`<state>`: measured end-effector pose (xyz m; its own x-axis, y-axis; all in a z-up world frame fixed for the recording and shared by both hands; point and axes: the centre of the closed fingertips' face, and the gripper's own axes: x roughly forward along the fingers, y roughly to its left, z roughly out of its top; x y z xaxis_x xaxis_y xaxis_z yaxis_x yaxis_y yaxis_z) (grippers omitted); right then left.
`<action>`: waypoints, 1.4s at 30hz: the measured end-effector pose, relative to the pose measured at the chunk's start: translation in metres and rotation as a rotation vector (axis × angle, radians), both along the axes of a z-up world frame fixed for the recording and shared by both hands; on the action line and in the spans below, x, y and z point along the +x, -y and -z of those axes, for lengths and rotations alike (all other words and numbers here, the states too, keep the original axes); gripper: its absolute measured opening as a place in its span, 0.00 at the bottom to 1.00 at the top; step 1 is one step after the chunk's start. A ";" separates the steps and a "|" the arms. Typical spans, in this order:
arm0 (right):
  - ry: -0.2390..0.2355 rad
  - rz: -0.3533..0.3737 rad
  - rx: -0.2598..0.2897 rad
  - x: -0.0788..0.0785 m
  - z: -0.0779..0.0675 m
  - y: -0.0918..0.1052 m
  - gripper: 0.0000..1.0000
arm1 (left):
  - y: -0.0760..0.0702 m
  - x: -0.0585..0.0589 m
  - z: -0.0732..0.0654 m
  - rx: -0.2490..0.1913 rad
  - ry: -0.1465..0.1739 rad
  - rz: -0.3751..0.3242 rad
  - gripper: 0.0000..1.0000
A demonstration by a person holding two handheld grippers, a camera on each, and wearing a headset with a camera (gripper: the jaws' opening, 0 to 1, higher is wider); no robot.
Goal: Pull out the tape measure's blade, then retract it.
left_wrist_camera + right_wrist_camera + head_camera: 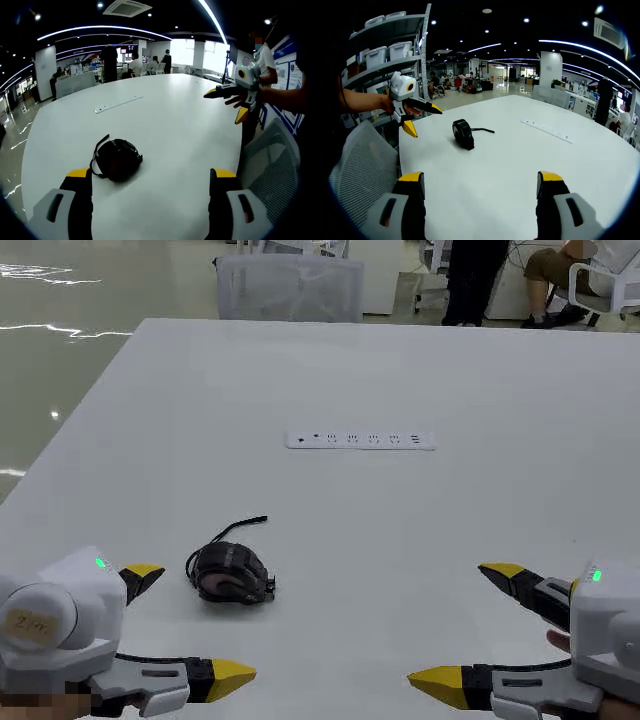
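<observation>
A black tape measure (231, 574) lies on the white table (400, 370), with a short black strap trailing from it toward the back. My left gripper (198, 622) is open at the table's near left, its upper jaw just left of the tape measure (118, 158). My right gripper (475, 625) is open at the near right, well apart from the tape measure (463, 133). No blade is drawn out of the case. The left gripper (420, 118) also appears in the right gripper view, and the right gripper (229, 104) in the left gripper view.
A white power strip (361, 440) lies flat in the middle of the table, beyond the tape measure. A mesh chair (290, 287) stands at the far edge. People sit and stand in the background at the upper right.
</observation>
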<state>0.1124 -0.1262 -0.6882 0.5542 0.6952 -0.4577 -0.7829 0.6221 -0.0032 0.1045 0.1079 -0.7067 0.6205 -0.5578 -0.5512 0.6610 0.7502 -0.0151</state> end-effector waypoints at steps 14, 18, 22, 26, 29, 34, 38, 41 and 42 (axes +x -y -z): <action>0.017 -0.066 -0.035 0.002 0.002 -0.006 0.92 | 0.000 0.005 0.001 0.041 -0.007 0.044 0.91; 0.025 -0.090 -0.043 0.004 0.001 -0.008 0.90 | -0.001 0.008 0.001 0.056 -0.008 0.061 0.89; 0.033 -0.106 -0.044 0.007 0.000 -0.010 0.88 | -0.002 0.014 0.002 0.064 -0.013 0.079 0.87; 0.031 -0.125 -0.053 0.009 0.002 -0.011 0.86 | -0.006 0.020 0.002 0.070 -0.016 0.088 0.86; 0.029 -0.140 -0.059 0.010 0.003 -0.013 0.85 | -0.006 0.022 0.002 0.074 -0.021 0.098 0.84; 0.027 -0.162 -0.077 0.015 0.004 -0.015 0.84 | -0.009 0.031 0.004 0.092 -0.017 0.117 0.81; 0.029 -0.191 -0.095 0.018 0.006 -0.016 0.83 | -0.010 0.036 0.004 0.105 -0.014 0.133 0.80; 0.032 -0.209 -0.103 0.020 0.006 -0.018 0.83 | -0.012 0.042 0.003 0.118 -0.011 0.151 0.78; 0.034 -0.216 -0.106 0.022 0.007 -0.018 0.82 | -0.012 0.044 0.003 0.120 -0.009 0.157 0.77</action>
